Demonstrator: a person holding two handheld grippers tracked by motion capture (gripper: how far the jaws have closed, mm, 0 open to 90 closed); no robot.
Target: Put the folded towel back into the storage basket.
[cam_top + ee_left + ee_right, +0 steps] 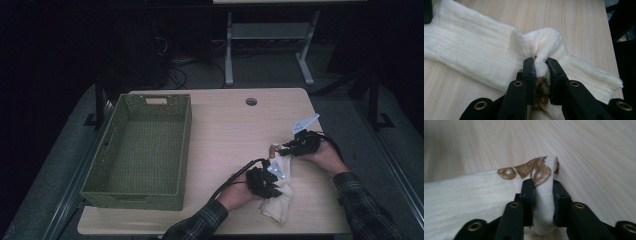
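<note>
The left gripper [541,68] and right gripper [543,188] each pinch a fold of the white cloth [280,192] lying on the table [225,130].

My cloth [280,197] is a soft cream-white piece of crinkled gauze, folded into a long strip and lying on the right front part of the table. One end carries brown printed patches [537,168], and that end is curled up off the wood. Nearer me a fold [544,41] is bunched up into a hump, the rest lying flat.
</note>
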